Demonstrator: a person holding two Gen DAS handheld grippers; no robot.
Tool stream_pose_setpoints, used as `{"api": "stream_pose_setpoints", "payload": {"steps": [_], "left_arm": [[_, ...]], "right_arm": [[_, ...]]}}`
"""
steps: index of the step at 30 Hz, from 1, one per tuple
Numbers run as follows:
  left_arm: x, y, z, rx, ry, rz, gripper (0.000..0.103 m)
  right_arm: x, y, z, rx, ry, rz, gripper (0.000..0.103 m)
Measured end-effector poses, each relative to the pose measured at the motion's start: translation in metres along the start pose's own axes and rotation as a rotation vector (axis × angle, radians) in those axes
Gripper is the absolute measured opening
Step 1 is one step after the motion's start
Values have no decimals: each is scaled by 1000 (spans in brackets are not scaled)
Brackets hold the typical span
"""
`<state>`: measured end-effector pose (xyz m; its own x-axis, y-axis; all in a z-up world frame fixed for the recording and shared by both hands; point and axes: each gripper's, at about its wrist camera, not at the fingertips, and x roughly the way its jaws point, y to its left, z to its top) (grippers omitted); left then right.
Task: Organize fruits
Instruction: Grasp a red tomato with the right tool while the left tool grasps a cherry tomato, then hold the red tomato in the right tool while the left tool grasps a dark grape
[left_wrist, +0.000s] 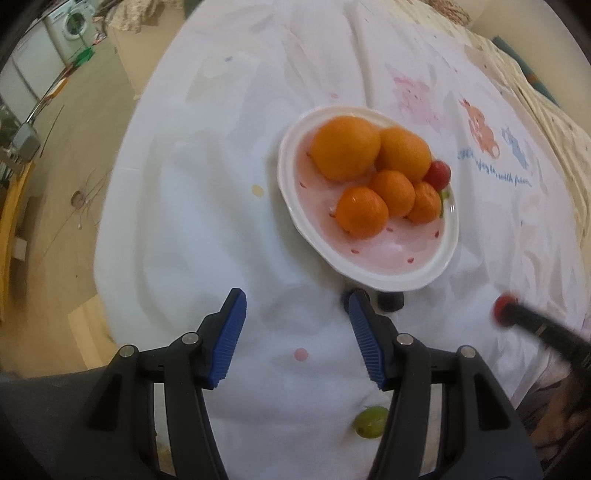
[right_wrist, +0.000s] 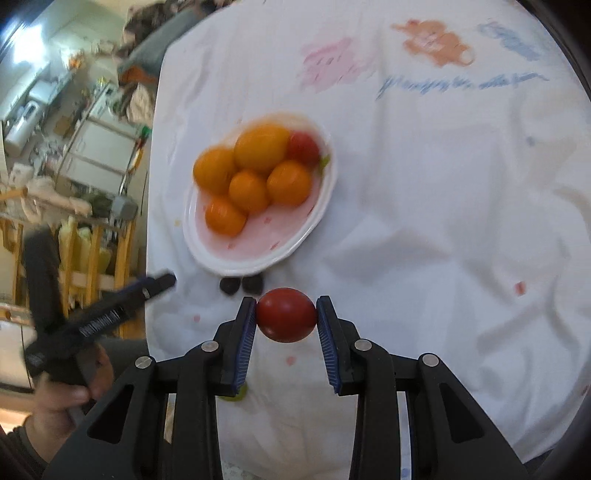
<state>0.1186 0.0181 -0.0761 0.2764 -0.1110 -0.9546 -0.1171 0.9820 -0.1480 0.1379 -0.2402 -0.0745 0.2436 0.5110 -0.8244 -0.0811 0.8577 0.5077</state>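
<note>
Your right hand-held gripper (right_wrist: 286, 315) pinching a red tomato (right_wrist: 286, 314), long axis nine-to-three, left hand-held gripper (left_wrist: 295, 314) spread, green grape (left_wrist: 370, 421) clear only in left view

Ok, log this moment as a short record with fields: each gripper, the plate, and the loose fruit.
right gripper: shut on a red tomato, held above the cloth
left gripper: open, nothing between the pads
plate: five orange citrus fruits and a second red tomato
loose on white cloth: two dark berries at the plate's near rim, one green grape near the left gripper
</note>
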Motion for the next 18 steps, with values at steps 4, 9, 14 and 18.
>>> {"api": "stream_pose_setpoints", "payload": {"steps": [4, 9, 14, 18], "left_arm": [[16, -15, -8, 73, 55, 14, 54], [32, -29, -13, 144, 75, 47, 46], [40, -41, -12, 185, 67, 50, 45], [41, -58, -12, 257, 43, 51, 39]], "right_arm": [[-13, -15, 6, 72, -76, 44, 35], [-23, -16, 11, 97, -126, 83, 35], [-24, -17, 12, 93, -133, 86, 35], [-25, -20, 12, 77, -125, 76, 35]]}}
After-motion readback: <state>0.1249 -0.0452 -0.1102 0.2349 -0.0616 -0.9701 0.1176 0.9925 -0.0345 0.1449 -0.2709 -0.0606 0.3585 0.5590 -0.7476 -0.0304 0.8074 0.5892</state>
